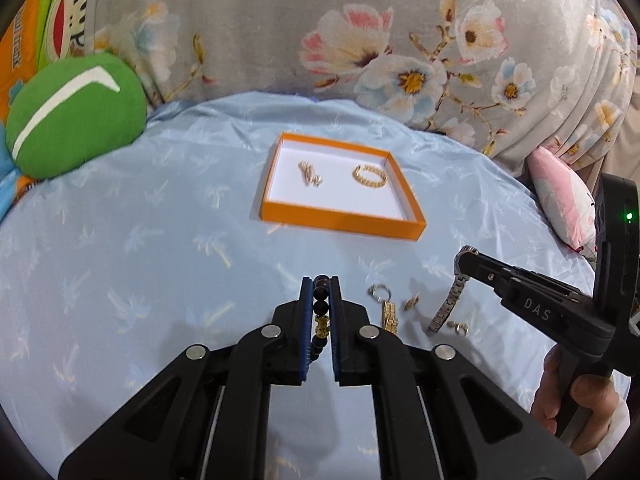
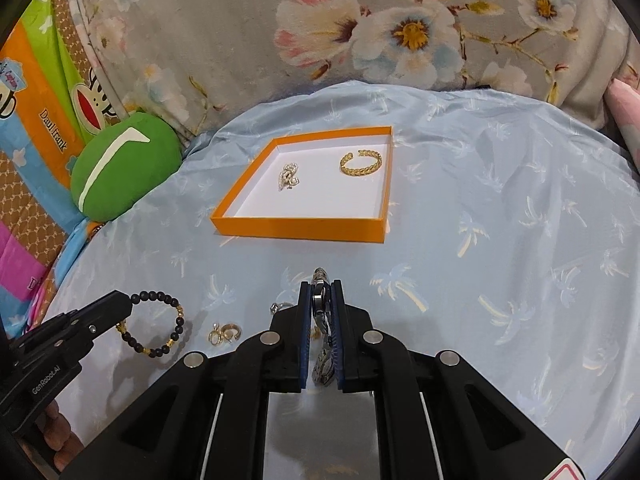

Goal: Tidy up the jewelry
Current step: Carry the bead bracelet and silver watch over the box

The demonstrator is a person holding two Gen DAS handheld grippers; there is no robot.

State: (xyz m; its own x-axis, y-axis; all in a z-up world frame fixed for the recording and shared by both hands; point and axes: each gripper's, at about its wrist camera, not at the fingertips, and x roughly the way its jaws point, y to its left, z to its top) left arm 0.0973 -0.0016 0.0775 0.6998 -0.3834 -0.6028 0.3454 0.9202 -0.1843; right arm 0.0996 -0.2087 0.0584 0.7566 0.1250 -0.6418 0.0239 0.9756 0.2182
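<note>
The left gripper (image 1: 321,286) is black plastic with two flat fingers (image 1: 306,320) lined in blue ribbed pads. Round silver screws sit on its arms. The right gripper (image 2: 321,286) looks the same. From the side it shows white letters, "DAS", and a small green light. The other's side reads "GenRobot.AI".
</note>
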